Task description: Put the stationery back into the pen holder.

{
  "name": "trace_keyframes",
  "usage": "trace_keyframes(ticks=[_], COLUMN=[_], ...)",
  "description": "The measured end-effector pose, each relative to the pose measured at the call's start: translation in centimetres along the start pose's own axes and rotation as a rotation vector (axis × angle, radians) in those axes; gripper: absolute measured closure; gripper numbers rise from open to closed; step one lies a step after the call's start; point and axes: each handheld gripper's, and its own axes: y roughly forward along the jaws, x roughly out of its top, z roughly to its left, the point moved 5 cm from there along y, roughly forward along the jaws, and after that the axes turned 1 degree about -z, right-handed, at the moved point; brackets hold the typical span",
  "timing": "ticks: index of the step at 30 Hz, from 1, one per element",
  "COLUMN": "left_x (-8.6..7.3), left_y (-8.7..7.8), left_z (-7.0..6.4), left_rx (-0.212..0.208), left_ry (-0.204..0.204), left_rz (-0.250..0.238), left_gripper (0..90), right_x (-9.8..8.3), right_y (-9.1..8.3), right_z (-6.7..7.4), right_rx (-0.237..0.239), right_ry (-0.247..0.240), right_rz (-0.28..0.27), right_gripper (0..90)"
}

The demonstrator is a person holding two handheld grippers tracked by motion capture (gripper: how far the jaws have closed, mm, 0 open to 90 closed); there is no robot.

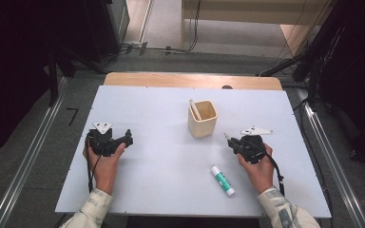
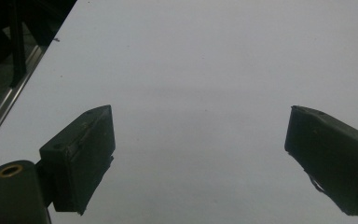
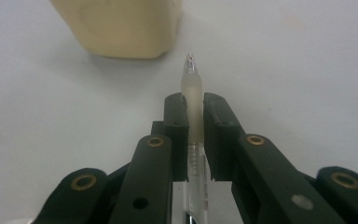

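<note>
Two handheld grippers are seen over a white table (image 1: 161, 156). A clear pen (image 3: 193, 100) is clamped lengthwise between the closed jaws of the right gripper (image 3: 194, 103), its tip aimed at a cream square cup (image 1: 202, 118) just ahead, in which a second pen (image 1: 194, 109) is propped. The left gripper (image 2: 200, 140) is held wide open, nothing between its jaws. A glue stick (image 1: 222, 180) is left lying near the right hand (image 1: 259, 171).

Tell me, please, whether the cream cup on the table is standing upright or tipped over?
Upright. In the high view the cream cup stands on its base with its open mouth up, and a white pen leans inside against its rim.
</note>
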Motion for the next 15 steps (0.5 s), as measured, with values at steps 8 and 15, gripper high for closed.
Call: trace_keyframes(ticks=[8, 15], left_x=[0.0, 0.0], left_y=[0.0, 0.0], left_z=[0.0, 0.0], left_rx=[0.001, 0.002], left_ry=[0.0, 0.0], left_rz=[0.0, 0.0], left_gripper=[9.4, 9.4], right_x=[1.4, 2.3], right_y=[-1.0, -1.3], right_z=[-0.1, 0.1], right_rx=[0.016, 0.022], right_ry=[0.014, 0.014], right_rz=[-0.061, -0.09], right_gripper=[78.6, 78.6])
